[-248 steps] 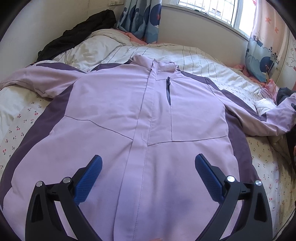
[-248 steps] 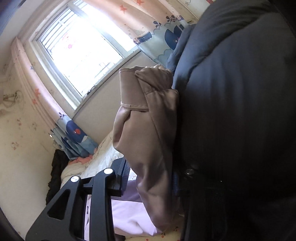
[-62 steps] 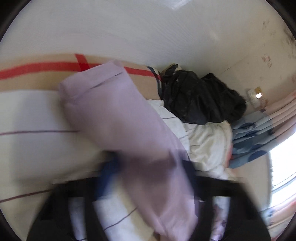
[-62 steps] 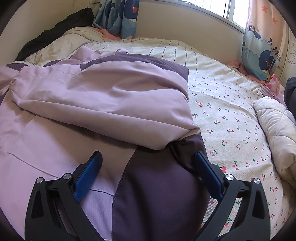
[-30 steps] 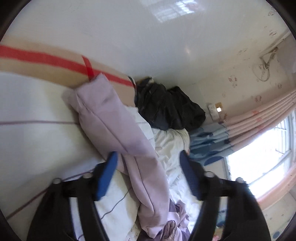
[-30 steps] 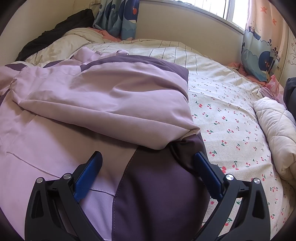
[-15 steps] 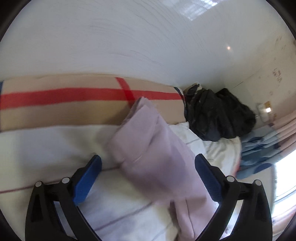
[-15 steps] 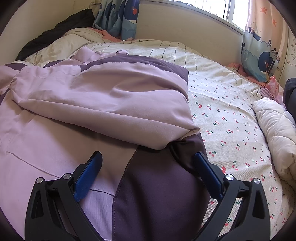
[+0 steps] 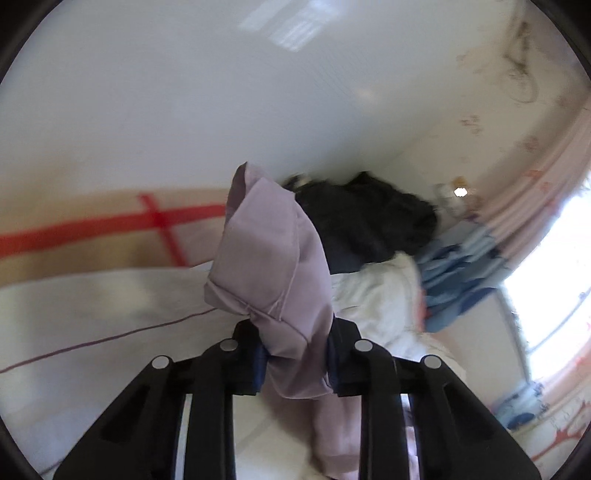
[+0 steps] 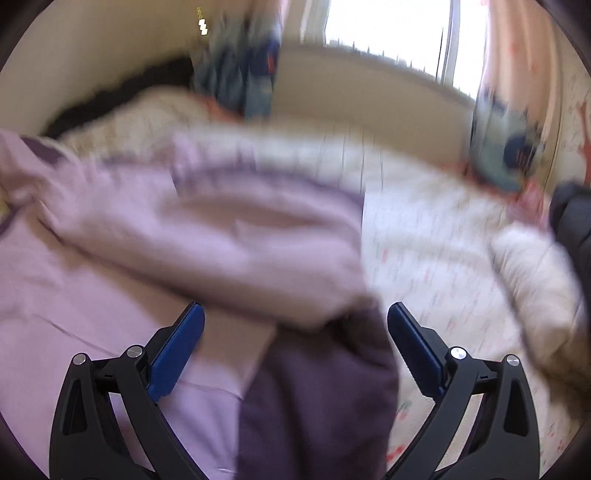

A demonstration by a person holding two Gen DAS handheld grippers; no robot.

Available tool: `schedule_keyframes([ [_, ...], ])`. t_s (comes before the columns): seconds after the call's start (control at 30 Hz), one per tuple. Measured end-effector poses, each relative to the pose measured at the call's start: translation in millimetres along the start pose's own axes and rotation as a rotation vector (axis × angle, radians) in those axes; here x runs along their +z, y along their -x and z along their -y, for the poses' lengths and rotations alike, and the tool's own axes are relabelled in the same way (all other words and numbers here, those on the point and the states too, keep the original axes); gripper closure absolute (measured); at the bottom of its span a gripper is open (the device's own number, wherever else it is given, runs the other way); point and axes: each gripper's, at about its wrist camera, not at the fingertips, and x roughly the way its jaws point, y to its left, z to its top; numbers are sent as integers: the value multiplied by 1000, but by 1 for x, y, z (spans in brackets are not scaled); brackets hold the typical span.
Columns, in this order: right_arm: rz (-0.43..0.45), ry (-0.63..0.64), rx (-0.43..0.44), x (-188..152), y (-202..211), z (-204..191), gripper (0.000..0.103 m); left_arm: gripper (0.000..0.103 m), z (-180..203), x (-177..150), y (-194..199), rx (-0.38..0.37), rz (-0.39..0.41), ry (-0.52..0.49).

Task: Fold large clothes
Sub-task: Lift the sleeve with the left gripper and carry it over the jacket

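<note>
The lilac jacket (image 10: 207, 236) lies across the bed (image 10: 436, 236), one side folded over its middle, with a dark purple panel (image 10: 317, 402) nearest the right gripper (image 10: 295, 347). That whole view is smeared with blur, so the seams and the sheet's print are hard to make out. The right gripper's blue pads stand wide apart above the jacket with nothing between them.

Over at the jacket's far side, the sleeve (image 9: 273, 266) stands up off the bed, pinched in the left gripper (image 9: 295, 360); its jaws are closing, pressed on the bunched cloth. The cloth hides most of the blue pads, and the sleeve's lower end runs out of sight behind the black frame.

Beyond the sleeve sits a dark heap of clothing (image 9: 369, 225), its edges blurred, beside a rumpled white quilt (image 9: 373, 302). Left of the sleeve runs a tan blanket with red stripes (image 9: 110, 229) against a plain white wall (image 9: 221, 92). Right of the jacket, blue patterned curtains (image 9: 458, 273) and a bright, washed-out window (image 10: 388, 29).
</note>
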Motion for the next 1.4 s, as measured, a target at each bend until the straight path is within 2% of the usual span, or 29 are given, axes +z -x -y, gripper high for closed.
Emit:
schedule_keyframes([
  [0.07,53,17,3,15,6,-3,7,78,15,3,9,-23,3,-30],
  [0.13,8,26,8,25,-11,-4,7,78,31,5,10,-47,9,-43],
  [0.2,-139,6,17,18,-48,-3,7,78,38,3,10,-61,14,-39],
  [0.23,-267,-9,49,6,-74,-3,7,78,39,2,11,-67,13,-35],
  [0.27,-312,-18,67,0,-84,-3,7,78,40,-1,9,-66,12,-29],
  [0.37,-292,-31,85,6,-80,1,7,78,39,-3,6,-59,3,-17],
  [0.4,-247,-40,84,8,-71,3,7,78,36,-3,8,-58,3,-10],
  [0.47,-95,-63,84,13,-40,11,7,78,36,-3,7,-58,1,-5],
  [0.5,-81,-66,68,12,-35,12,7,78,37,-3,8,-57,2,-6],
  [0.53,-111,-70,70,10,-40,12,7,78,37,-3,10,-63,1,1],
  [0.57,-239,-82,108,3,-63,12,7,78,36,-3,11,-72,0,9],
  [0.6,-321,-84,121,-2,-78,11,7,78,39,-4,12,-83,-2,14],
  [0.63,-328,-84,122,-2,-81,12,6,78,44,-5,13,-92,-3,12],
  [0.83,-189,-113,155,9,-47,20,7,78,84,-11,27,-158,-13,-44],
  [0.97,-193,-150,203,5,-40,23,7,78,116,-19,34,-199,-19,-75],
  [1.2,-192,-163,210,-8,-35,12,7,78,168,-48,39,-309,-47,-137],
  [1.4,-97,-227,191,-9,-19,24,7,78,223,-90,33,-407,-94,-189],
])
